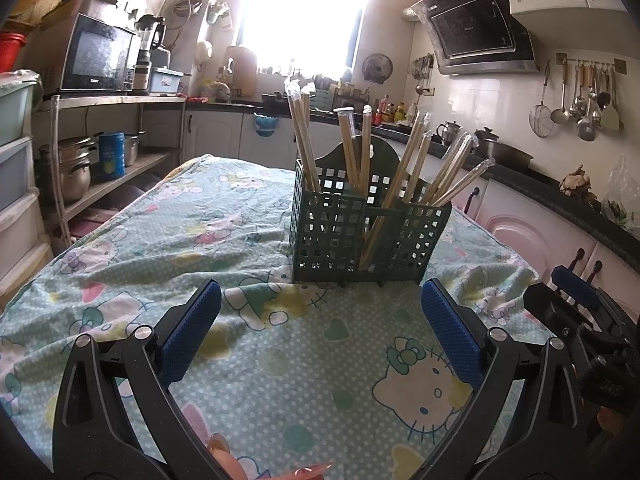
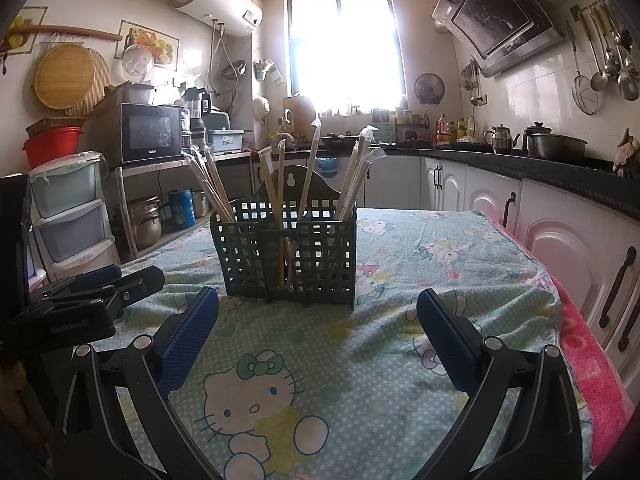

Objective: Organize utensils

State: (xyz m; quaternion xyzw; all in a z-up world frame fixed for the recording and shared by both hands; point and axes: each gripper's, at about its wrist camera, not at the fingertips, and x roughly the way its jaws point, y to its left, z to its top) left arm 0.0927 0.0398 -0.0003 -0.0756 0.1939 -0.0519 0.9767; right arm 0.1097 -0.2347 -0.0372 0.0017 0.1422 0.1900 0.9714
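While both grippers stand wide open and empty, the caddy [image 1: 370,216] sits on the tablecloth [image 1: 160,240] straight ahead of the left gripper [image 1: 320,336] and right gripper [image 2: 318,332], about equally near; chopsticks [image 1: 356,148] stand near-upright, splayed.

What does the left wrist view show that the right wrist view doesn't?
Only the left wrist view shows the left claw open and empty up close, the right claw at its right edge, and dried roots on the counter.

Only the right wrist view shows the right claw open and empty up close, the water heater, the round woven trays and the pink towel.

Both show the green holder with wrapped chopsticks upright on the cartoon cloth.
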